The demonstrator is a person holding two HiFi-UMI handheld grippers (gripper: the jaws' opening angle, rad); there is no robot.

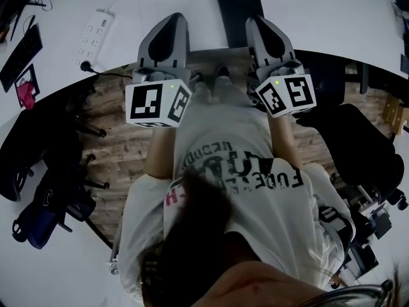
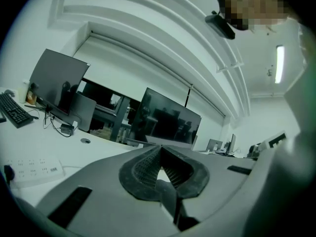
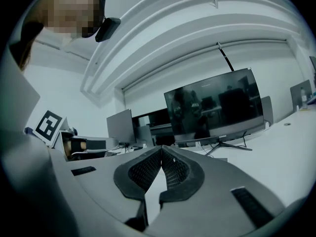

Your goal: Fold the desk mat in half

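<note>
Leftmost in the head view, a keyboard (image 1: 19, 56) lies on the white desk (image 1: 319, 18), its far end cut off by the frame edge. A power strip (image 1: 96, 27) lies to its right. Next comes the left gripper (image 1: 170, 19), held up in front of the person's chest and aimed at the desk. Its own view shows the two ribbed pads meeting at their tips (image 2: 160, 148) with nothing between them, only a small pale gap lower down.

The desk mat (image 1: 233, 15) lies flat and dark on the desk beyond the grippers, in the space between them. The right gripper's body covers its right edge. Neither gripper view shows the mat, since grey gripper housing fills the lower part of both.

The right gripper (image 1: 259, 22) is level with the left one, well apart from the mat. Its pads are also pressed tip to tip (image 3: 161, 149) and it grips nothing. Beyond them a dark monitor (image 3: 215, 107) stands on the desk. A black chair (image 1: 364, 146) sits farthest right, partly behind the person's arm.
</note>
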